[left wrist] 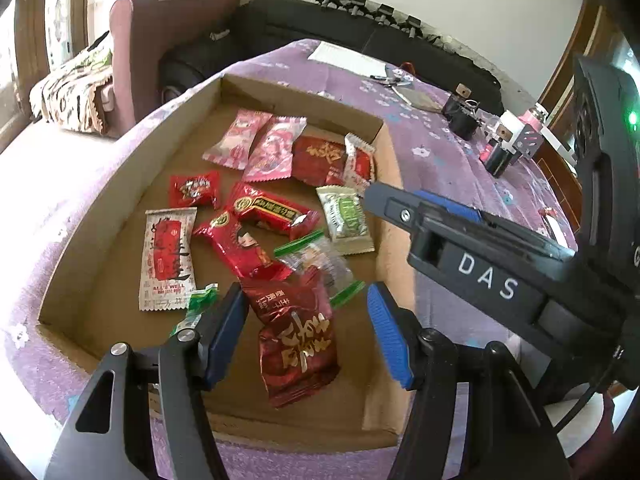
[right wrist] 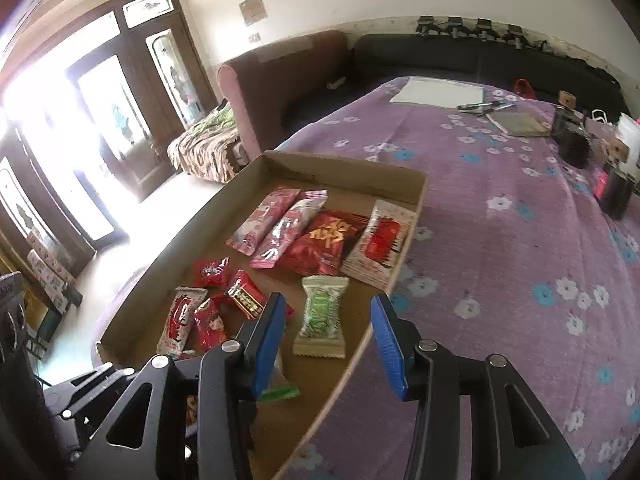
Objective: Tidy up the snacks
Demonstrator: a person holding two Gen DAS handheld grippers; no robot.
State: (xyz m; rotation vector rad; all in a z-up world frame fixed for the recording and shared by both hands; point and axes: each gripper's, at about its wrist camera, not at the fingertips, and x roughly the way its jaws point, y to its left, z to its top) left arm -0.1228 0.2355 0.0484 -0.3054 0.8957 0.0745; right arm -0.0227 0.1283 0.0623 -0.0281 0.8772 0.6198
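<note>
A shallow cardboard tray (left wrist: 120,208) (right wrist: 416,196) on a purple flowered cloth holds several snack packets. My left gripper (left wrist: 306,336) is open, its blue pads either side of a dark red packet (left wrist: 296,340) lying in the tray's near end. My right gripper (right wrist: 328,344) is open above the tray's right edge, with a green packet (right wrist: 322,316) between and beyond its pads. Two pink packets (left wrist: 256,144) (right wrist: 276,224), a red packet (right wrist: 324,242) and a white-and-red packet (right wrist: 378,240) lie in a row at the far end. The right gripper's body (left wrist: 480,252) shows in the left wrist view.
The purple cloth (right wrist: 500,240) covers the table. At its far side lie a white sheet (right wrist: 436,92), pens, a grey notebook (right wrist: 518,124) and black and pink gear (left wrist: 504,144). A maroon armchair (right wrist: 280,80) and a black sofa (left wrist: 320,24) stand behind.
</note>
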